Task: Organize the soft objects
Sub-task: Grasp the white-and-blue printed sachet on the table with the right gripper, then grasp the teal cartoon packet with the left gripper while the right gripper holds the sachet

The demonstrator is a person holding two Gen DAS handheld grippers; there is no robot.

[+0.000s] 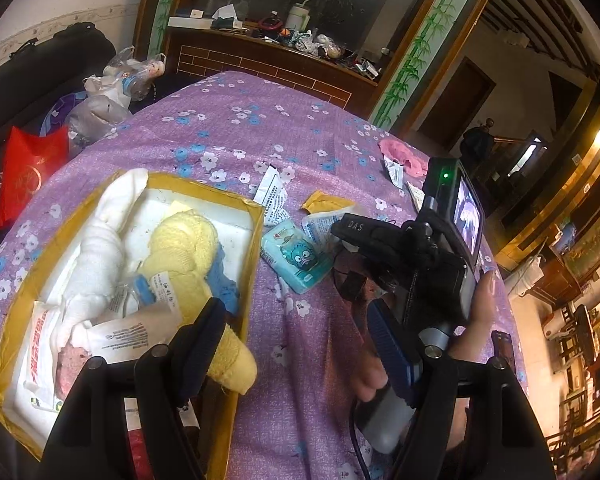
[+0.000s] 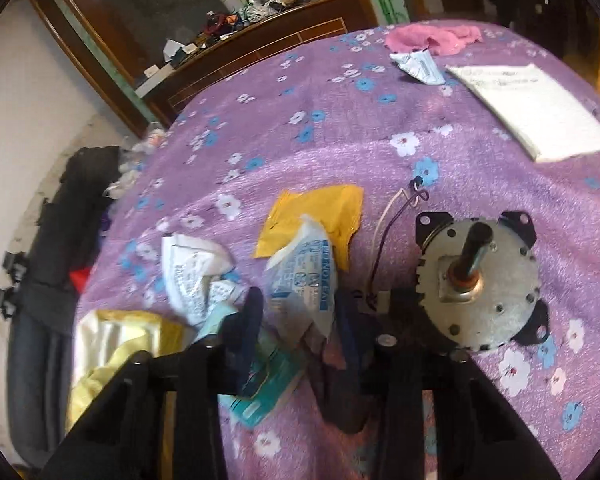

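Observation:
A yellow-rimmed box holds a rolled white towel, a yellow towel, a blue cloth and paper packets. My left gripper hangs open over the box's right edge and the purple cloth, with nothing between its fingers. In the right wrist view my right gripper is shut on a crumpled white packet with blue print, which fills the gap between the fingers. A teal tissue pack lies under it. A pink cloth lies at the table's far side.
A grey round motor with wires sits right of the right gripper. A yellow packet, another crumpled white packet and a white booklet lie on the purple flowered tablecloth. A hand holds the other gripper's body.

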